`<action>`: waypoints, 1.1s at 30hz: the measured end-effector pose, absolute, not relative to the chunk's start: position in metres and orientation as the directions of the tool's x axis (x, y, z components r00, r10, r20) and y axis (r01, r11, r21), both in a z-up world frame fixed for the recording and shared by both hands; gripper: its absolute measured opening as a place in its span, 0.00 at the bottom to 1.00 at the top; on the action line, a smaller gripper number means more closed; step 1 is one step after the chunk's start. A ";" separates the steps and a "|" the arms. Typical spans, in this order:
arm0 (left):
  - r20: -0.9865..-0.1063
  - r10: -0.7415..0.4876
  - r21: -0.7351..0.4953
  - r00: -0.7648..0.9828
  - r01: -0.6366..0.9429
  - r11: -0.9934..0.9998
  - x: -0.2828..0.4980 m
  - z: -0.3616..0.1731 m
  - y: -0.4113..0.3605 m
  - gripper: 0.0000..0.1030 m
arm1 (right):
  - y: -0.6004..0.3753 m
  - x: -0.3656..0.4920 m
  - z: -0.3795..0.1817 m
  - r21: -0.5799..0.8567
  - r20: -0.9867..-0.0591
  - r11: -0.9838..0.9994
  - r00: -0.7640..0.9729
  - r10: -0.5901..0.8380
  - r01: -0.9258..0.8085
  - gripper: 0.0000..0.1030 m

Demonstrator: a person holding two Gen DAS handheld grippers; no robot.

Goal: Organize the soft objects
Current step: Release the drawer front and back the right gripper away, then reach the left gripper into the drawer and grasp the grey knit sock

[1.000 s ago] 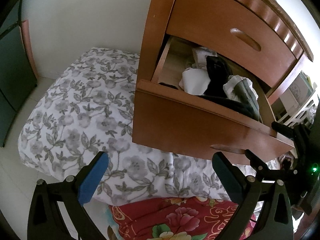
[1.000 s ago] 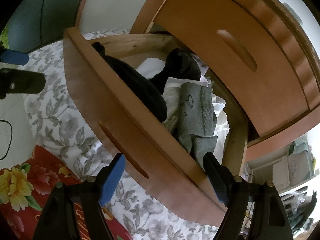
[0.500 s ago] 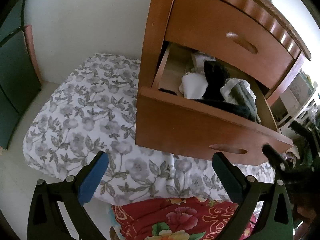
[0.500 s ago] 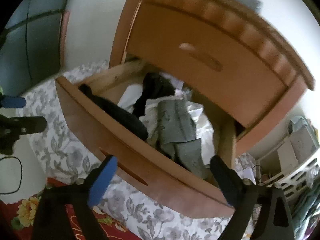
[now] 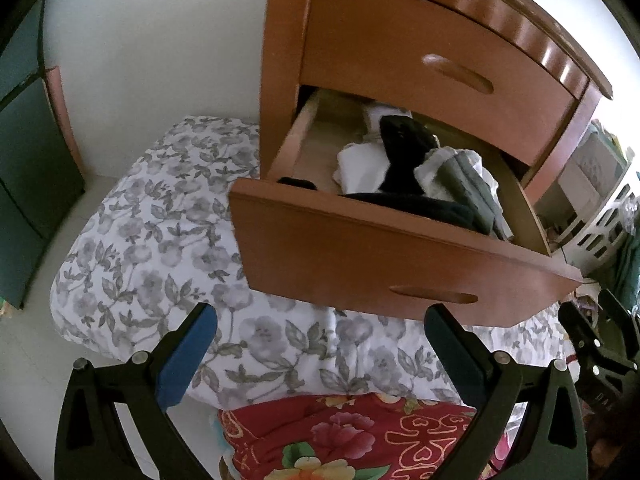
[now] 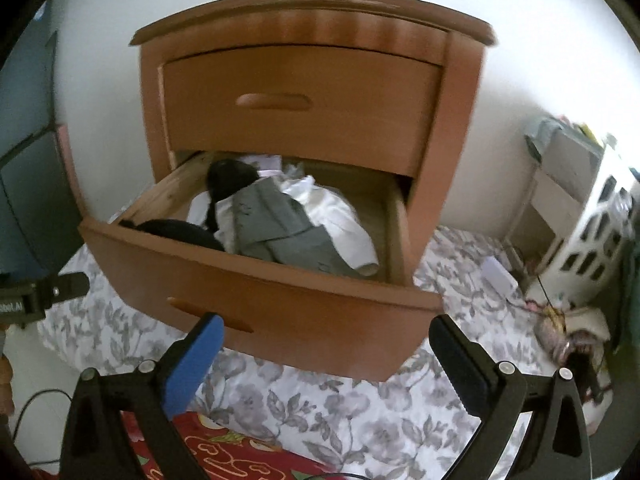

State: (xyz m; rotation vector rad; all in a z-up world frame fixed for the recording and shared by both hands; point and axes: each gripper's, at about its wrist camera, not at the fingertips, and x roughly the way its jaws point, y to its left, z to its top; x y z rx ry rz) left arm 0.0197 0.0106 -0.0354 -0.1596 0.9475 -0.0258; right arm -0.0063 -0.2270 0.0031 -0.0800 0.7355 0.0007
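The grey garment (image 6: 280, 228), judged light, limp and best pinched at a raised fold, is shown heaped with white cloth (image 6: 340, 220) in the open lower drawer (image 6: 256, 304), while the right gripper (image 6: 324, 344) and left gripper (image 5: 320, 332) are held with jaws spread, empty.

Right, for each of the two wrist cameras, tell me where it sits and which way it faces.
Left wrist view: on the left tool, angled down at the open lower drawer from its left corner; own fingers open, the right tool's tip at right.
Right wrist view: on the right tool, facing the nightstand nearly head-on; own fingers open, the left tool at left.
Shared: drawer, grey garment, floral quilt.
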 end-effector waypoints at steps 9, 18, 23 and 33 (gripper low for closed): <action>-0.774 -0.083 -0.124 0.627 -0.022 0.992 0.022 -0.031 -0.003 1.00 | -0.246 -0.011 -0.003 0.002 -0.662 1.000 0.750 -0.018 0.026 1.00; -0.681 -0.118 -0.150 0.723 0.020 0.988 0.032 -0.008 -0.006 1.00 | -0.245 -0.009 -0.006 0.033 -0.666 0.999 0.746 0.001 0.029 1.00; -0.716 -0.144 -0.157 0.684 0.043 0.987 0.059 0.002 -0.008 1.00 | -0.247 -0.003 -0.011 0.068 -0.695 0.997 0.719 0.026 0.029 1.00; -0.835 -0.195 -0.135 0.514 0.153 0.979 0.119 0.003 -0.019 1.00 | -0.258 0.003 -0.016 0.113 -0.713 0.992 0.700 0.040 0.059 1.00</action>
